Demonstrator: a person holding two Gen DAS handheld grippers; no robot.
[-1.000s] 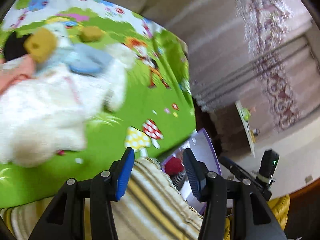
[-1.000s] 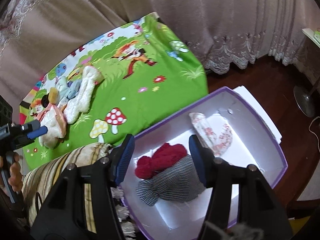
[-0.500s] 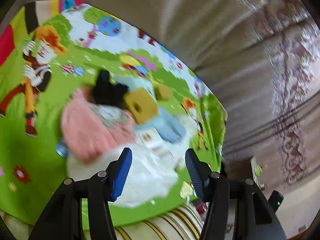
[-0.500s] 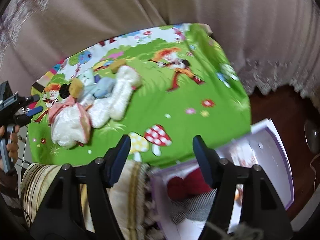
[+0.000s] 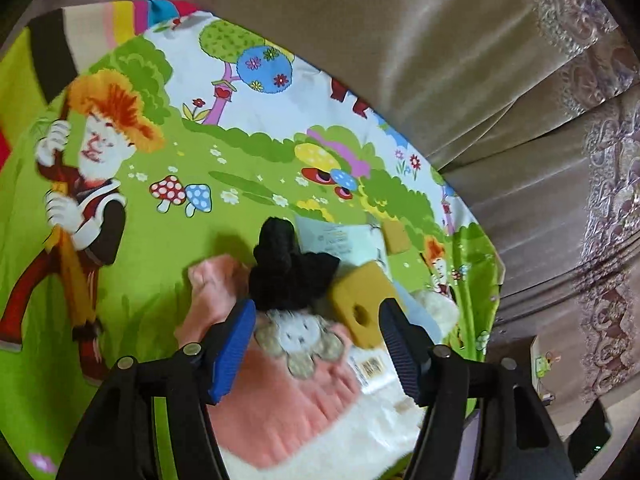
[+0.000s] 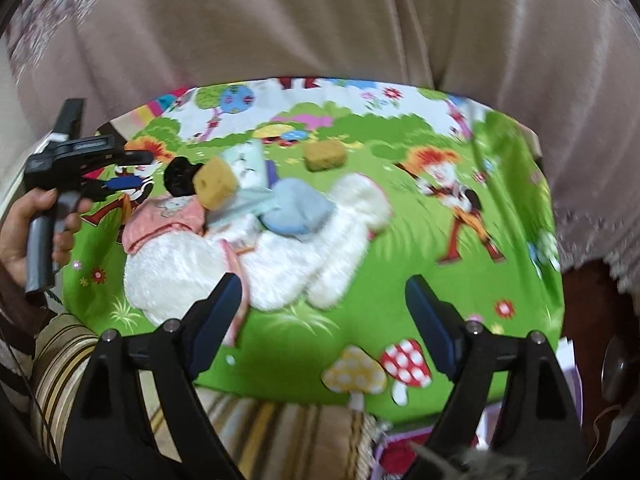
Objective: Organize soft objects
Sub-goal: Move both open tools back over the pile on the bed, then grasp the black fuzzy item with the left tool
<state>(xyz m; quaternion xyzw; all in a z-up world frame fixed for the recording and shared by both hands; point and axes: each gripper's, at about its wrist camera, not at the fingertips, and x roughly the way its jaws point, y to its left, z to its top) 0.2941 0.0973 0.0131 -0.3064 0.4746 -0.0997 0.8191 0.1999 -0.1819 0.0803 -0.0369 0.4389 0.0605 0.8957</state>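
A pile of soft things lies on the green cartoon sheet [image 6: 400, 248]: a white fluffy toy [image 6: 256, 264], a pink garment [image 5: 280, 400] with an animal patch, a black cloth [image 5: 286, 272], a yellow sponge [image 5: 364, 304], a light blue cloth [image 6: 298, 210]. A second sponge [image 6: 324, 156] lies apart. My left gripper [image 5: 316, 344] is open just above the pink garment and black cloth. My right gripper [image 6: 324, 320] is open and empty, in front of the white toy. The left gripper also shows in the right wrist view [image 6: 116, 170], held by a hand.
Beige curtains [image 6: 320, 20] hang behind the sheet. A striped cushion [image 6: 256, 436] lies at the near edge. A corner of the purple box [image 6: 404, 452] with a red item shows at the bottom right. Dark floor [image 6: 588, 308] lies to the right.
Both grippers have swung from the purple box to the pile. The left one has come close over the pink garment and black cloth. The right one now faces the white toy.
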